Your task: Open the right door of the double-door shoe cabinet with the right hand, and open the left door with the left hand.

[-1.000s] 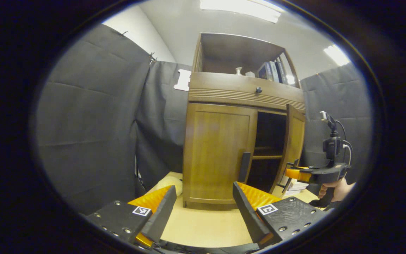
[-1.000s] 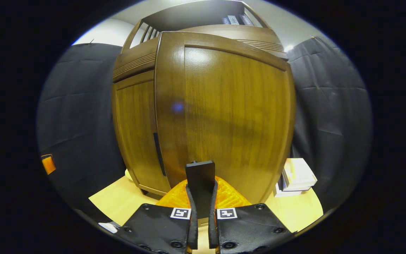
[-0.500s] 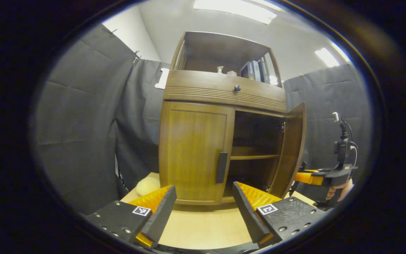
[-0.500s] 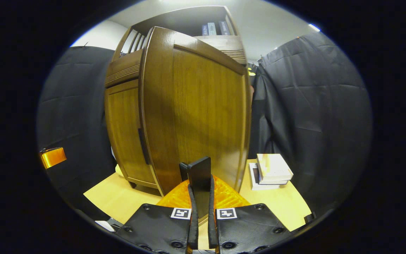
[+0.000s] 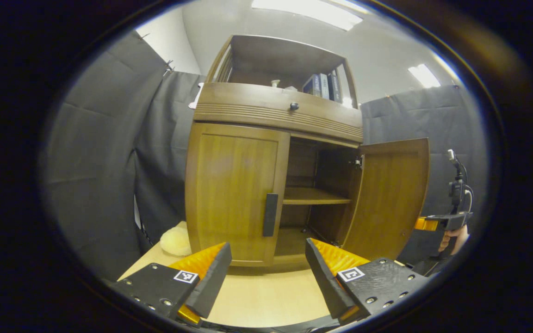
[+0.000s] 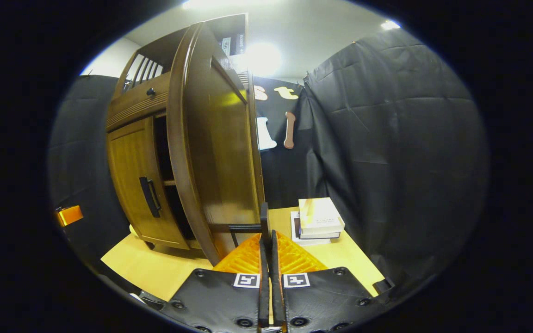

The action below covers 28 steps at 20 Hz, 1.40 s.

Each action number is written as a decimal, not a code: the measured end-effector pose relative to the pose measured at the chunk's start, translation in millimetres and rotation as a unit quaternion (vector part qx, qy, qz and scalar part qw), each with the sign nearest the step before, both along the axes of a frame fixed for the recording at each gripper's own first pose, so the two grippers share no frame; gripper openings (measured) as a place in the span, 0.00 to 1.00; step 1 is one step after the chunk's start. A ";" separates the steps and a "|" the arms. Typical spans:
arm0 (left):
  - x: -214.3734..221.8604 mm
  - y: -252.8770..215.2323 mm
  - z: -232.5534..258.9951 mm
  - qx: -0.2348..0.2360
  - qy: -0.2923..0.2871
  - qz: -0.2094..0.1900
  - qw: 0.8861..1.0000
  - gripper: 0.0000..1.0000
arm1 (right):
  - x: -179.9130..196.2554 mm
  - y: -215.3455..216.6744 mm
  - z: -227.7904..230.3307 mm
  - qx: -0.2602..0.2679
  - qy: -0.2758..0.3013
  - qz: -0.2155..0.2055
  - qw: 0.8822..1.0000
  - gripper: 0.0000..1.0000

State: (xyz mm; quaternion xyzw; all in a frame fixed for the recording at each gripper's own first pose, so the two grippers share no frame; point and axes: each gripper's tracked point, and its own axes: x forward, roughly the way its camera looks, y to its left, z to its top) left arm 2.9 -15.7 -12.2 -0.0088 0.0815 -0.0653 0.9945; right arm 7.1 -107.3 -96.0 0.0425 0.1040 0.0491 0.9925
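Standing on the worktop (image 5: 266,296), the shoe cabinet (image 5: 278,108) has its right door (image 5: 389,199) swung wide open and its left door (image 5: 234,194) closed. The right gripper (image 6: 266,259) has its fingers pressed narrow on that open door's black handle (image 6: 263,221). The left gripper (image 5: 266,270) hovers before the left door, fingers wide and holding nothing, short of its handle (image 5: 270,214).

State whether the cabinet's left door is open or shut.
Shut: the left door lies flush in its frame, while the right door is swung wide, baring the shelf.

Black tool (image 5: 266,273): orange ribbed fingers, square markers, screws.
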 end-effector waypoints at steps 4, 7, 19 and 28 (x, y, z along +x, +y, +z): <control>0.4 -1.2 -0.8 -0.001 0.006 -0.005 1.000 0.95 | 3.8 -18.9 3.6 -0.018 -0.019 0.029 0.999 0.00; 1.0 -2.0 -1.2 0.003 0.010 -0.006 1.000 0.95 | 2.6 -25.7 3.1 -0.021 -0.025 0.042 0.999 0.00; 1.7 -3.7 -1.1 -0.004 0.026 -0.017 1.000 0.96 | -41.6 -52.4 16.2 -0.035 -0.041 -0.021 0.998 0.13; 7.0 -1.8 -1.0 -0.015 0.020 -0.018 1.000 0.96 | -78.8 -104.6 38.8 -0.002 -0.047 -0.128 0.991 0.97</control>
